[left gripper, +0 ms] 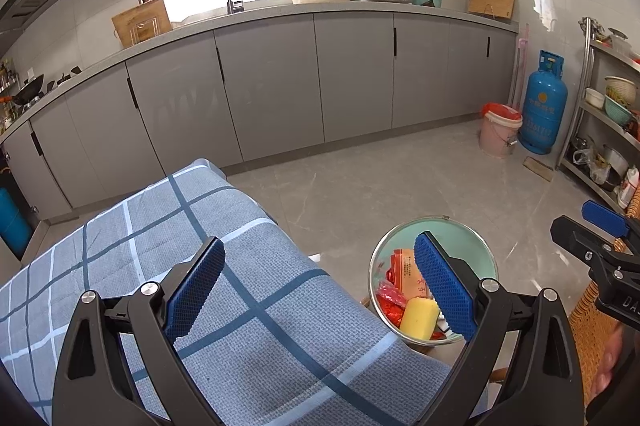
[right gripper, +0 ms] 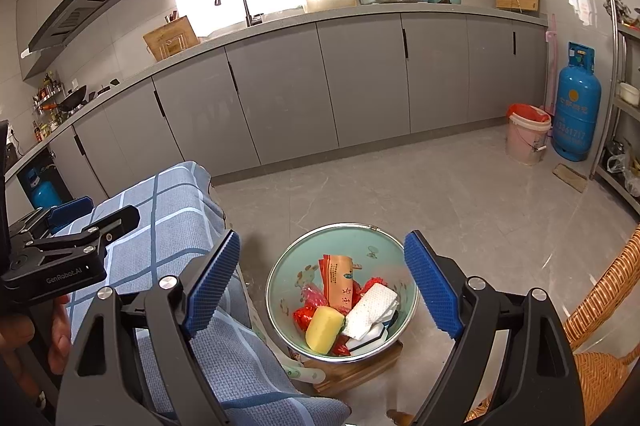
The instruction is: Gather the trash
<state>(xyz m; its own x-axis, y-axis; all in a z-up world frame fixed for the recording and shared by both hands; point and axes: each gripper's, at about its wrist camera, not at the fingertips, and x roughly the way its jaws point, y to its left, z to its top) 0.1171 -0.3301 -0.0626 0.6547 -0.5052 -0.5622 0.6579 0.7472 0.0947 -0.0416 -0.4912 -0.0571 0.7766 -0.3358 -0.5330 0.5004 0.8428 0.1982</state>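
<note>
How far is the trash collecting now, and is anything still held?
Done: wrappers, a yellow sponge and a white tissue lie in the green basin. In hand: nothing; left gripper and right gripper are open. Left: no loose trash shows on the checked cloth.

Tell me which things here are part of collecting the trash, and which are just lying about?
Job: bowl holding yellow sponge, orange packet, white tissue, red wrappers.

Lying about: checked cloth, wicker chair, pink bucket, gas cylinder.
</note>
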